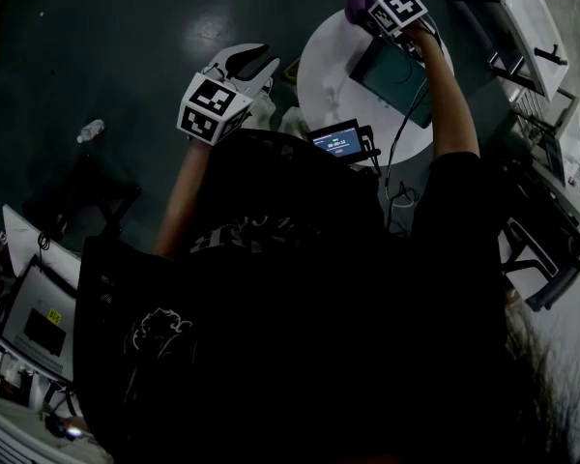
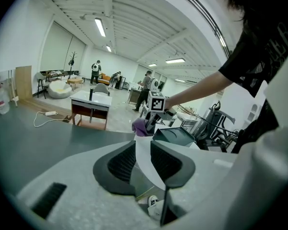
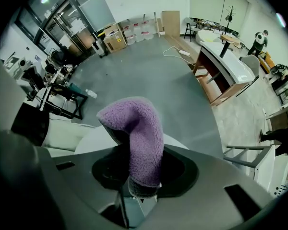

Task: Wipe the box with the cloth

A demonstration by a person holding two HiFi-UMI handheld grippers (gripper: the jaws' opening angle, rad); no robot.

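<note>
Right gripper clamped on purple cloth. Box sits just beside it on the table. Left gripper narrowly parted, empty, well aside. Suggest: lower cloth flat onto lid, steady box with left.

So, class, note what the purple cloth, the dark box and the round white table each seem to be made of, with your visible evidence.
Cloth: purple fleece or microfibre, matt; a fuzzy nap shows all over it. Box: dark green, smooth with a faint sheen, probably plastic or painted metal. Table: white, smooth top, perhaps laminate; the look leaves it open.
</note>
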